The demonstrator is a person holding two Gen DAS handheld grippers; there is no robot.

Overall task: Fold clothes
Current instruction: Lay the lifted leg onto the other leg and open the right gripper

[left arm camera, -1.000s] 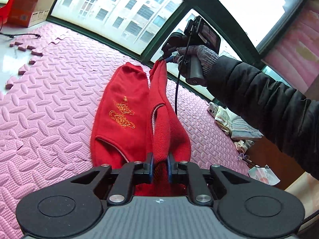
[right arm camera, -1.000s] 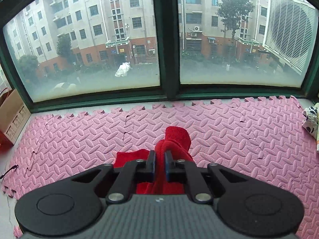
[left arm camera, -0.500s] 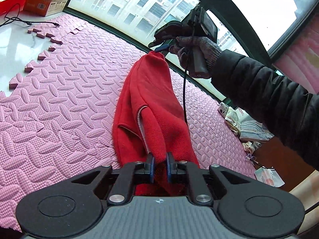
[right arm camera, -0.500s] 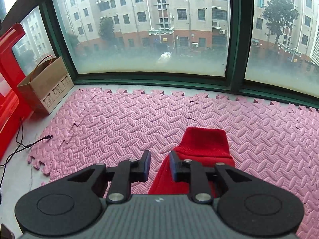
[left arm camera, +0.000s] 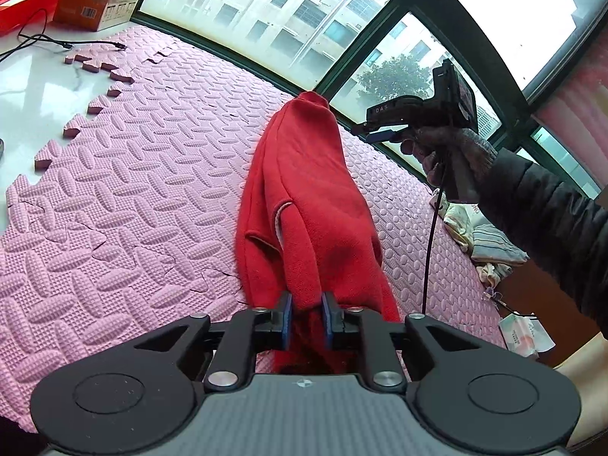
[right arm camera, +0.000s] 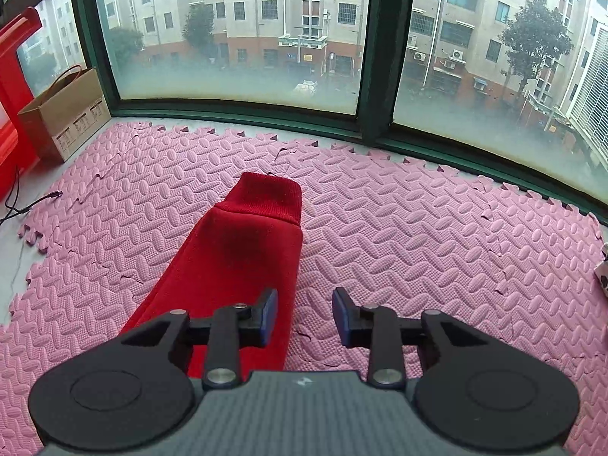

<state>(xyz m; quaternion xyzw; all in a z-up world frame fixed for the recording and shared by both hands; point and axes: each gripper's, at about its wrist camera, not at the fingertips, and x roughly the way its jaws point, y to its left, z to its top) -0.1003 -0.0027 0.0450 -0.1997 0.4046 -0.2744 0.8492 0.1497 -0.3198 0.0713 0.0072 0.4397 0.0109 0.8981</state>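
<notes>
A red fleece garment (left arm camera: 304, 205) lies folded lengthwise on the pink foam mat (left arm camera: 125, 197). My left gripper (left arm camera: 306, 315) is shut on its near end, with cloth pinched between the blue pads. In the right wrist view the garment (right arm camera: 235, 266) stretches away, its ribbed cuff (right arm camera: 266, 197) at the far end. My right gripper (right arm camera: 304, 317) is open and empty, just right of the cloth; it also shows in the left wrist view (left arm camera: 383, 133), held in a gloved hand right of the garment's far end.
A cardboard box (right arm camera: 60, 121) and a red frame (right arm camera: 15, 87) stand at the far left by the window. A black cable (left arm camera: 57, 41) lies on the white floor beside the mat. Other folded clothes (left arm camera: 486, 243) lie at the right.
My right gripper has opened, let go of the garment's far end and drawn off to the right. The lifted half now lies folded over. My left gripper keeps its hold.
</notes>
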